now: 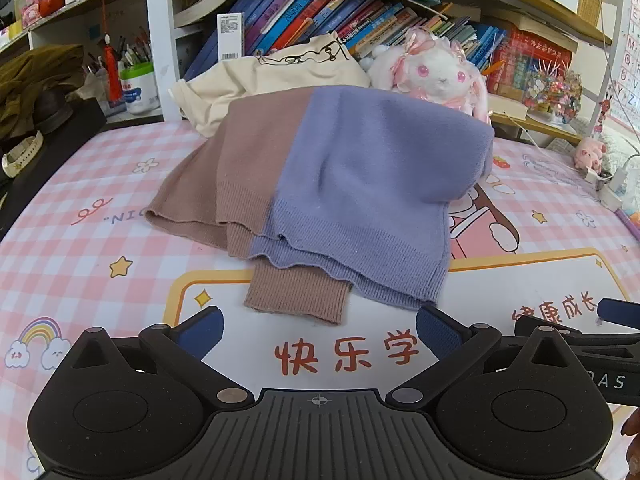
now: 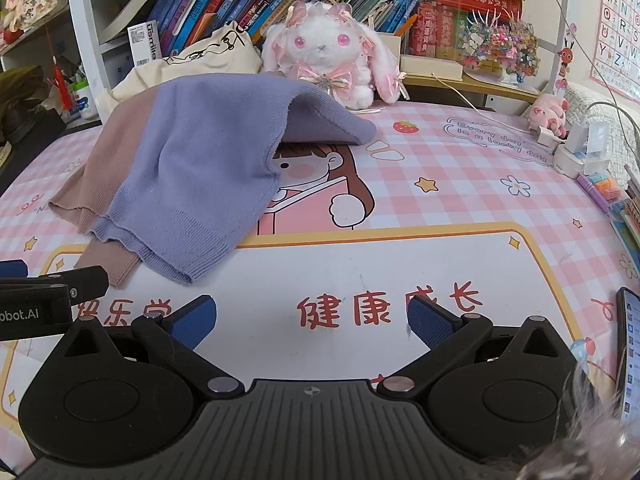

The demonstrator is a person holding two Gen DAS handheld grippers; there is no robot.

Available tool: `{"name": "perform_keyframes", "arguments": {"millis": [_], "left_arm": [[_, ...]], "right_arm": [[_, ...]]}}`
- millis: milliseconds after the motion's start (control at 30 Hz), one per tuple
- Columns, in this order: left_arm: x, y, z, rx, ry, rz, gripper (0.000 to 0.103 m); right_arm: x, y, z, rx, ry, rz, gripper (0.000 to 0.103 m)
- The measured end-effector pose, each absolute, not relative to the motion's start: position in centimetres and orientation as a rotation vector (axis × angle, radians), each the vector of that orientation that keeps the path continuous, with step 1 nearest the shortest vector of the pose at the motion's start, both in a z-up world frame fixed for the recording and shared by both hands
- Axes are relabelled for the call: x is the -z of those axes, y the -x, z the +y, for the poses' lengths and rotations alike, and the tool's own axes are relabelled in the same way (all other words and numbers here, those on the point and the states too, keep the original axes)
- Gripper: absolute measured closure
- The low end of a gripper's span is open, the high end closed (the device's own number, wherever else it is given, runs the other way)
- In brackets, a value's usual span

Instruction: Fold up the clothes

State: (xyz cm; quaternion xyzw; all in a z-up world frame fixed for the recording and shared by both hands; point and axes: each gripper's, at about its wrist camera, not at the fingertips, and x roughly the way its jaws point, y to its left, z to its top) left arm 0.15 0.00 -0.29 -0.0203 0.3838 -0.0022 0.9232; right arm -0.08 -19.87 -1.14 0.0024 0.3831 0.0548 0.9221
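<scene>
Both tongs hover over the desk mat (image 2: 400, 264), spread as wide as they go and holding nothing: the left gripper (image 1: 318, 330) just short of the sweater's tan cuff, the right gripper (image 2: 312, 322) well to its right. One two-tone knit sweater (image 1: 340, 184), tan and lilac, lies draped ahead, its far end propped on one cream garment (image 1: 276, 76). It looks soft, light and limp; the ribbed hem (image 1: 384, 280) seems the surest place to pinch. Beyond sits one plush rabbit (image 2: 324, 60).

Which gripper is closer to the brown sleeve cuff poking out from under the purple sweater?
The left gripper. The brown cuff lies just ahead of its open fingers, apart from them. The right gripper sits over bare mat, with the cuff off to its left.
</scene>
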Motion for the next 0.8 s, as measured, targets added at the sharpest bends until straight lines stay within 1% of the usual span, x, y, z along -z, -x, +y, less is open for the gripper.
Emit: {"name": "perform_keyframes", "arguments": {"millis": [800], "left_arm": [[0.16, 0.03, 0.01, -0.003, 0.035, 0.791, 0.0]], "right_arm": [[1.14, 0.45, -19.85, -0.111, -0.007, 0.788, 0.0]]}}
